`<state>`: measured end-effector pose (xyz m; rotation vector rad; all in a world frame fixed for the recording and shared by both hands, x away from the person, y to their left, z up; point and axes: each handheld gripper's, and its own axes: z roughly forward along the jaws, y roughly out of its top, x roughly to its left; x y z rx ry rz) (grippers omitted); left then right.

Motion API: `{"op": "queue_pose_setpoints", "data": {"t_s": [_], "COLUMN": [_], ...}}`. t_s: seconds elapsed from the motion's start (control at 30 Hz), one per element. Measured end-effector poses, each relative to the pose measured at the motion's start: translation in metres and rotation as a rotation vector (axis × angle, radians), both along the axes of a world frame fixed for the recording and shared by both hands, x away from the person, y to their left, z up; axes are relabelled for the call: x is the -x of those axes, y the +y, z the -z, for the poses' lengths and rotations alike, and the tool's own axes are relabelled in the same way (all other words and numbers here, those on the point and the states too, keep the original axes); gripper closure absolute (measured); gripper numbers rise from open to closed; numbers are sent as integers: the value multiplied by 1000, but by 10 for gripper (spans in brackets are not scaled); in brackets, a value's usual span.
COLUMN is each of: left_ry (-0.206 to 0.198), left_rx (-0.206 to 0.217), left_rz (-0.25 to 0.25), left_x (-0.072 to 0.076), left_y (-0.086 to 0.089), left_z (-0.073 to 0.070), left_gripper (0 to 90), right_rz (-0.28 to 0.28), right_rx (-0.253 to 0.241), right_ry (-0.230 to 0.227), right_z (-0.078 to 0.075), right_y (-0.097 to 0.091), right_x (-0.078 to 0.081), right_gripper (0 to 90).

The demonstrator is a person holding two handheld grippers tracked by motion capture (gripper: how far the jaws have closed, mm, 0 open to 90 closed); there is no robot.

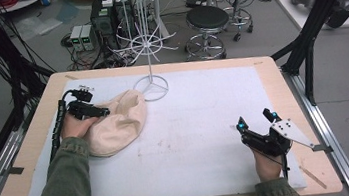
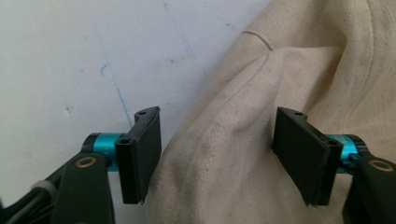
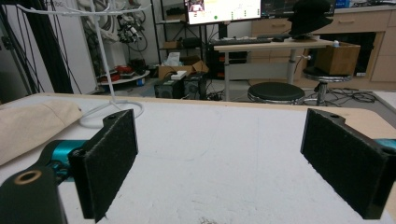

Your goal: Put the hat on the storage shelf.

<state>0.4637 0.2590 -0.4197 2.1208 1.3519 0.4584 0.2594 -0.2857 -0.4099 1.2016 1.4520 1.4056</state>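
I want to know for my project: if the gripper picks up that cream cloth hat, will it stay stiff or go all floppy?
Probably floppy: the cream cloth hat lies slumped and creased on the table. It looks light, being thin fabric. The left gripper straddles a fold with its jaws apart, so a pinch would likely lift that fold first while the rest sags.

A cloth hat (image 1: pixel 117 122) lies on the table's (image 1: pixel 208 139) left, just before the wire rack (image 1: pixel 146 41).

Around my worktop
A white wire rack (image 1: pixel 146 41) stands at my far edge; stools (image 1: pixel 207 23) wait on the floor beyond.
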Motion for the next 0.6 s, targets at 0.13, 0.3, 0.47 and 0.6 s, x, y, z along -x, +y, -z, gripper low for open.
{"op": "queue_pose_setpoints", "data": {"t_s": [0.13, 0.3, 0.47, 0.6], "left_ry": [35, 64, 74, 90], "left_rx": [31, 53, 65, 99], "left_rz": [-9, -26, -40, -34], "left_x": [-2, -3, -2, 0], "left_y": [3, 4, 5, 6], "left_z": [4, 6, 5, 5], "left_gripper": [384, 468, 601, 812], "right_rz": [-1, 0, 0, 0], "right_rx": [-1, 1, 2, 0], "right_ry": [-2, 0, -1, -3], "right_z": [0, 0, 0, 0], "right_y": [0, 0, 0, 0], "right_x": [0, 0, 0, 0], "right_gripper": [102, 102, 102, 102]}}
